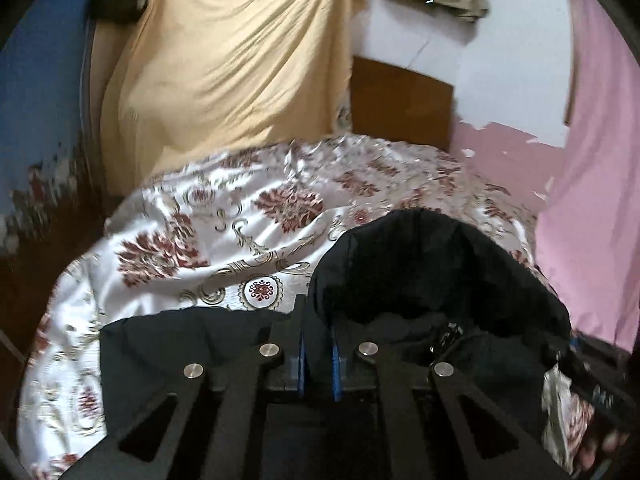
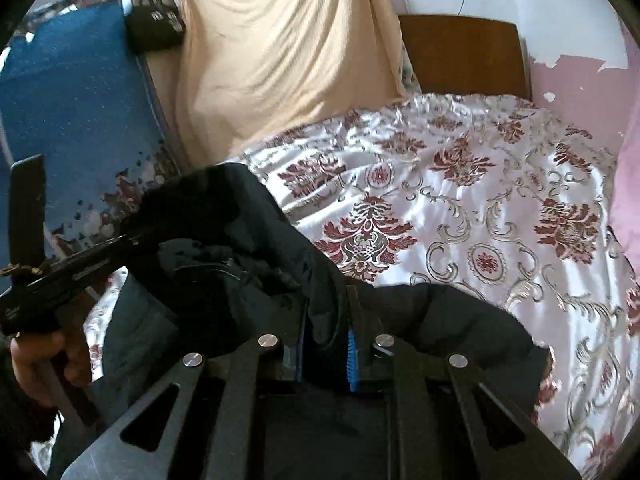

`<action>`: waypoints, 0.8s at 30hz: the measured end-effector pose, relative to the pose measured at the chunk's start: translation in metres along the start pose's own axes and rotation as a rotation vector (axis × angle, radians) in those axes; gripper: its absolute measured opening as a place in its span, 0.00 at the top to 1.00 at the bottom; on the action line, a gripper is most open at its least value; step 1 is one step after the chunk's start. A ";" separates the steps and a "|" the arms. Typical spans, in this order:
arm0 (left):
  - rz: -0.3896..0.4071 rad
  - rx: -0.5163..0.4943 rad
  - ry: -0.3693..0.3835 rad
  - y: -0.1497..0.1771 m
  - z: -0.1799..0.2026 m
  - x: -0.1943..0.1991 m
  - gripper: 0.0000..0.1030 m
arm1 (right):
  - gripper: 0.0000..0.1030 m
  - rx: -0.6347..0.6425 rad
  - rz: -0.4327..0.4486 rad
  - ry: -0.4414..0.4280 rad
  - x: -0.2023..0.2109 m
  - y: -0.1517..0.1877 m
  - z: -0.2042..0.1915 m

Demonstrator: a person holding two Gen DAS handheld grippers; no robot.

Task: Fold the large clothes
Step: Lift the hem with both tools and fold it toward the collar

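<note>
- At the far left of the right wrist view, the person's left hand (image 2: 44, 356) grips the handle of the left gripper (image 2: 132, 236), whose tip is buried in dark cloth; a blue mat (image 2: 72, 92) and a black bag (image 2: 154, 22) sit in the upper left.
- In the left wrist view, the left gripper (image 1: 318, 344) has its blue-padded fingers (image 1: 335, 360) drawn close together, clamped on a fold of the black jacket (image 1: 420, 272) just beside the collar.
- The black jacket lies bunched in the lower centre of both views, on the floral bedspread (image 1: 224, 216), with its hood or collar rising to the right of the left gripper.
- In the right wrist view, the right gripper (image 2: 326, 344) is likewise closed on a ridge of the jacket (image 2: 440, 312), cloth filling the narrow gap between the pads.
- Behind, a tan sheet (image 2: 288, 52) hangs at upper centre and a brown headboard (image 2: 460, 52) stands at upper right, with a pink wall (image 1: 592, 160) at the right edge.
- Risk: the padded fabric looks thick and slick, so either pinch may hold only the outer layer and slip out when lifted.
- Risk: both grips sit near the collar, so the heavy body could sag and twist, leaving a crooked fold.
- Risk: the satin bedspread may get dragged along with the jacket and wrinkle under it.
</note>
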State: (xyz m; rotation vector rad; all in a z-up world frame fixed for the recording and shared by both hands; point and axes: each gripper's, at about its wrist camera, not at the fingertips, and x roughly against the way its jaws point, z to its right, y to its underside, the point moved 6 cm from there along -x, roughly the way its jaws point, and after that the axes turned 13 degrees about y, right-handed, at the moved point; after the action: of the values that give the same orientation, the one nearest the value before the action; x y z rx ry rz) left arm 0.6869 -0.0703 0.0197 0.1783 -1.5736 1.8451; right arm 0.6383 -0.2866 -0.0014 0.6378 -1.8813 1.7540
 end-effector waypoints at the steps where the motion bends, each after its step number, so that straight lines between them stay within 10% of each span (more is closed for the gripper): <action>1: 0.009 -0.025 0.007 0.002 0.006 0.014 0.92 | 0.87 -0.009 0.013 -0.007 0.010 0.003 0.003; 12: 0.019 -0.084 0.048 0.022 0.024 0.051 0.92 | 0.87 -0.026 0.062 -0.021 0.053 0.033 0.019; 24: -0.039 -0.005 0.057 0.077 -0.018 -0.006 0.93 | 0.88 0.048 0.016 0.040 -0.001 0.071 0.009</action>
State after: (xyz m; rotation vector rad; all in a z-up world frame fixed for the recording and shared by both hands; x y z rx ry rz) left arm 0.6525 -0.0575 -0.0508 0.1519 -1.5247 1.8007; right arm 0.5937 -0.2908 -0.0570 0.6027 -1.8276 1.8130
